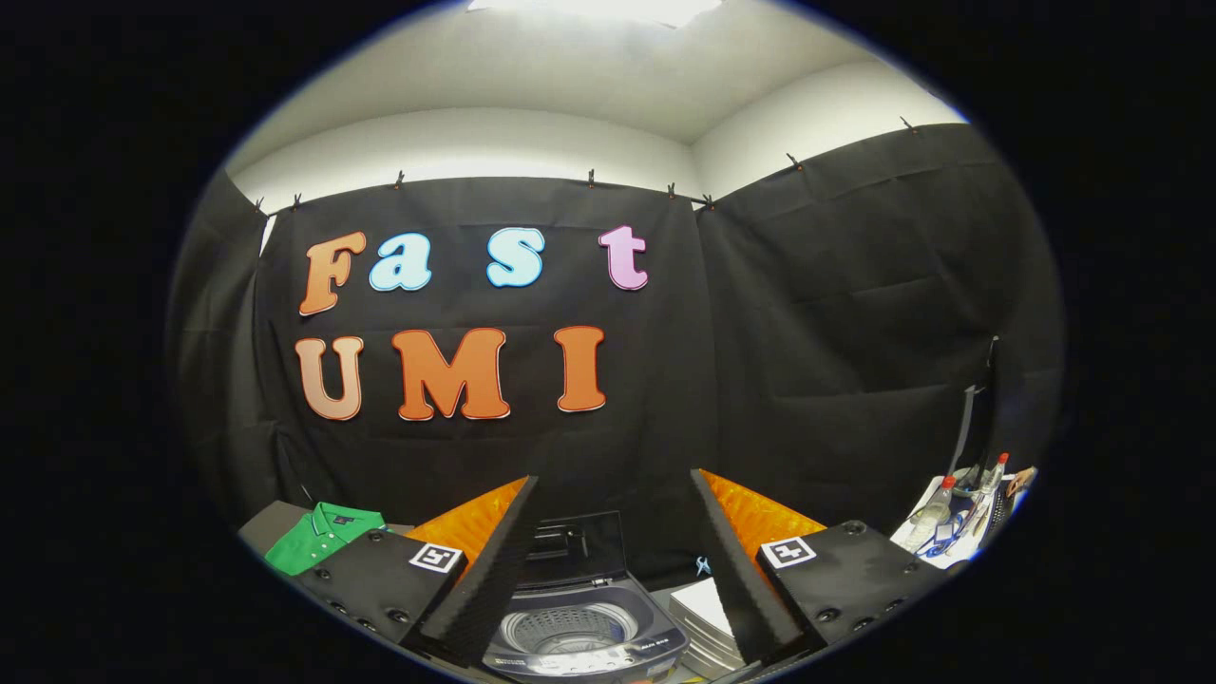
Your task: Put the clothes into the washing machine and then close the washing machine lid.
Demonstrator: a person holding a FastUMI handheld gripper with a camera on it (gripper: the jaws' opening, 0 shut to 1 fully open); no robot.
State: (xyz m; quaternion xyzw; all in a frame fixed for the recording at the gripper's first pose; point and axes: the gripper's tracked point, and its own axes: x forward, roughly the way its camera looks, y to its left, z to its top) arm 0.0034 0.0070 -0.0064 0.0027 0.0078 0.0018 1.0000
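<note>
A small top-loading washing machine (584, 632) stands just ahead of my fingers, between them. Its lid (575, 551) is raised upright at the back and the drum (568, 627) is open and looks bare. A green polo shirt (318, 537) lies on a dark surface to the left, beyond my left finger. My gripper (613, 522) is open, fingers wide apart, with nothing between them, held above the machine.
A stack of white sheets or books (708, 613) sits right of the machine. Further right, a white table (926, 546) carries bottles (936, 508) and small clutter. Black cloth walls close off the back and right.
</note>
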